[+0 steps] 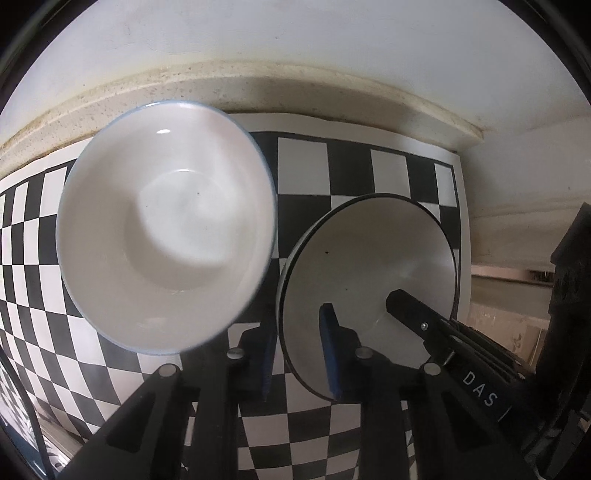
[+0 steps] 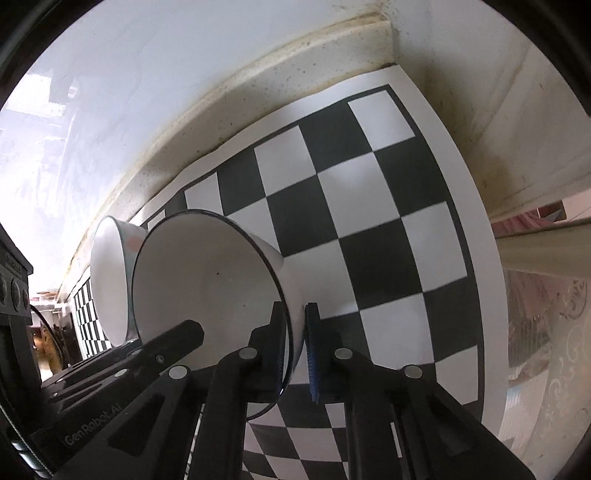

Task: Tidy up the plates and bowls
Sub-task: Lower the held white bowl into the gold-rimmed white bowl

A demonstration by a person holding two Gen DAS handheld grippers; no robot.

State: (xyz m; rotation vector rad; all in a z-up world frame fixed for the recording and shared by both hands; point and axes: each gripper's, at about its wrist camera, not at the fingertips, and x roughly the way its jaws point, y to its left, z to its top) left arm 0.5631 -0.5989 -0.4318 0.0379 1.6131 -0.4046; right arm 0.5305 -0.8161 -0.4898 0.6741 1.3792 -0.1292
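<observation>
- Left tongs (image 1: 293,321) are closest to the left camera. Their two fingers are apart, one on each side of the rim of the black-edged bowl (image 1: 369,258). I see a gap beside the inner finger, so they do not look pressed on it.
- Right tongs (image 2: 294,310) are clamped on the wall of that same bowl, with one finger inside and the blue pad outside. The bowl is tipped up on its side.
- Just to the left of the left tongs is the blue-edged bowl (image 1: 166,229). It is a bit blurry, and it sits behind the black-edged bowl when seen from the right tongs. I cannot tell if it rests flat.
- I think the job now is putting the two bowls together, and it is only partly done.
- Next, I think the held bowl must be turned level and set gently into the other one. The left tongs should get out of the way or help hold.
- Under it all is a black and white checkered mat (image 1: 351,162) on the table.
- Past the tongs are a speckled stone ledge (image 1: 258,81) and a white wall (image 1: 295,33).
</observation>
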